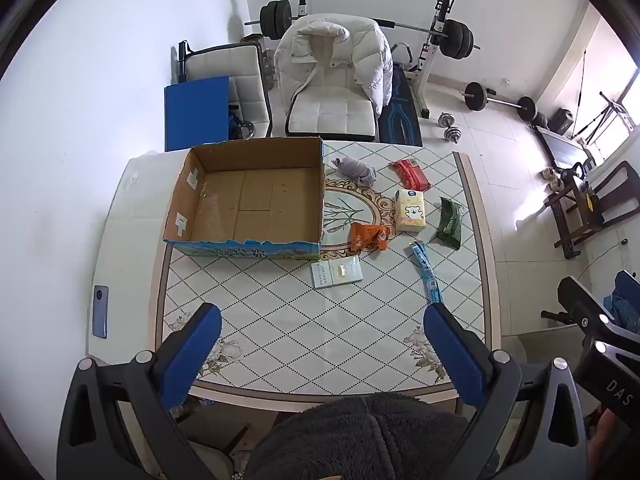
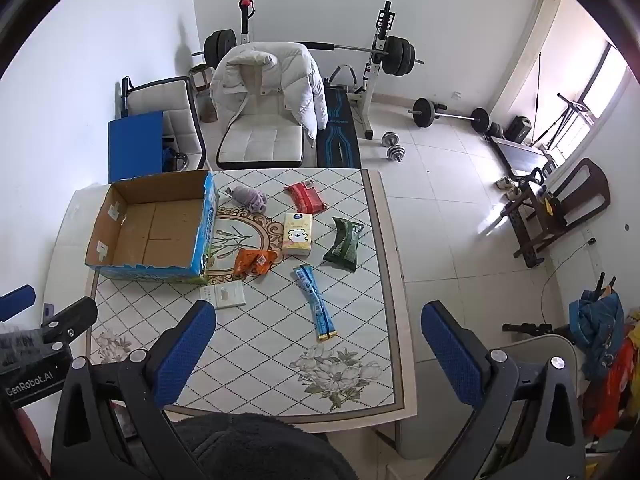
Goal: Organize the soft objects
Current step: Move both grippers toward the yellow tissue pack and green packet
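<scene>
An open, empty cardboard box (image 1: 256, 196) (image 2: 150, 228) stands on the patterned table's left half. To its right lie a grey sock bundle (image 1: 356, 170) (image 2: 250, 198), a red packet (image 1: 412, 174) (image 2: 306, 197), a yellow tissue pack (image 1: 410, 210) (image 2: 297, 234), a green packet (image 1: 450, 222) (image 2: 344, 244), an orange packet (image 1: 368, 237) (image 2: 254, 262), a white tissue pack (image 1: 337, 274) (image 2: 226, 296) and a long blue packet (image 1: 426, 272) (image 2: 317, 305). My left gripper (image 1: 322, 350) and right gripper (image 2: 320, 352) are both open and empty, held high above the table's near edge.
A phone (image 1: 100, 311) lies at the table's left edge (image 1: 132, 200). Behind the table stand a white chair with a white puffer jacket (image 1: 334, 64), a second chair, a blue board (image 1: 196, 114) and a barbell rack. Dumbbells lie on the tiled floor at right.
</scene>
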